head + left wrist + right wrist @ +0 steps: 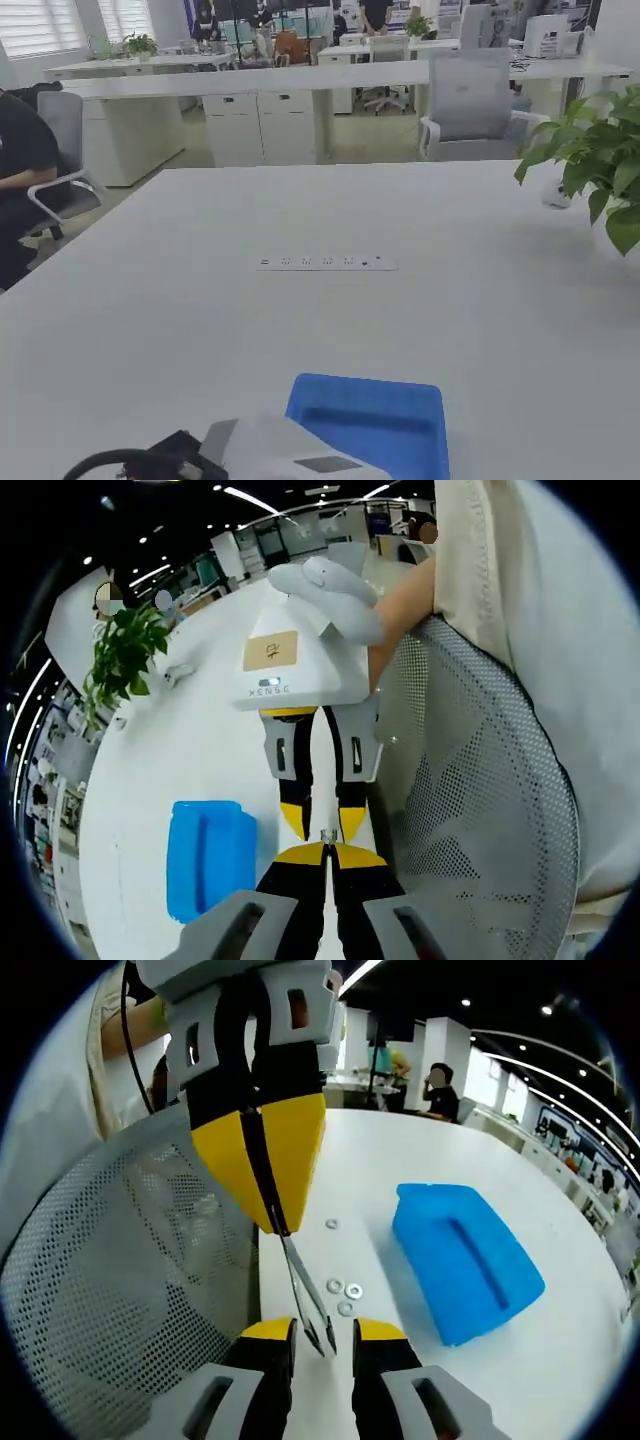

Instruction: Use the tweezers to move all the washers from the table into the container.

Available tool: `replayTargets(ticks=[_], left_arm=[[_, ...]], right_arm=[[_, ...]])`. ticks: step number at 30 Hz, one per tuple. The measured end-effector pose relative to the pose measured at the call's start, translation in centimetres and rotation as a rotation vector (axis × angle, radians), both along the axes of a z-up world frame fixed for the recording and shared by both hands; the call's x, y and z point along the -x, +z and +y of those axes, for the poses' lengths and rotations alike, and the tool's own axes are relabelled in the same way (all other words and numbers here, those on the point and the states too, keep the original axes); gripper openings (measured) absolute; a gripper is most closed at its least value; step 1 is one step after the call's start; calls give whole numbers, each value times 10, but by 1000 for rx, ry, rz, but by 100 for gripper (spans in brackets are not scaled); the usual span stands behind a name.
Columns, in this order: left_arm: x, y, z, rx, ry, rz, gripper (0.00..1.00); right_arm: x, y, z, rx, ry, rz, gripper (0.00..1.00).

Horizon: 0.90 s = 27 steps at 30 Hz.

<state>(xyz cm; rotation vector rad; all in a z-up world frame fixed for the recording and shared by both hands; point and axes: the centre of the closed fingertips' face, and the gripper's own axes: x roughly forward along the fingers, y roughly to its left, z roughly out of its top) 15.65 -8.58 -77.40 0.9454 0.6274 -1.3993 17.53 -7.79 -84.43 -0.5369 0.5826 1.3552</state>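
Note:
In the right gripper view, several small metal washers [345,1290] lie on the white table [380,1190], with the blue container [465,1260] just to their right. My left gripper [272,1225] comes down from the top of that view, shut on the tweezers [300,1280]. The tweezers' points reach down between the parted jaws of my right gripper [325,1338], which is open. In the left gripper view, my left gripper [325,852] faces the right gripper [323,825], with the container [210,855] to the left. The container [365,420] sits near the table's front edge in the head view.
A mesh chair back [470,810] stands close beside both grippers. A power strip [325,263] is set in the middle of the table, and a potted plant [600,170] leans in at the right. A person [20,180] sits at the far left. More desks and chairs stand behind.

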Motion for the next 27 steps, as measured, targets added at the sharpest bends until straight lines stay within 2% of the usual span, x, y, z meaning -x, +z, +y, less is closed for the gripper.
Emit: replayTargets(ticks=[8, 19, 21, 27], left_arm=[[-11, 5, -7, 1, -27, -2, 0], [-23, 8, -10, -17, -58, -20, 0], [-24, 8, -11, -13, -60, -18, 0], [-26, 9, -12, -24, -76, -14, 0]], right_arm=[[-3, 5, 1, -48, -25, 45, 8], [-18, 5, -6, -52, -101, 28, 8], [-21, 2, -7, -34, -118, 19, 8], [-22, 2, -6, -25, -109, 3, 8]])
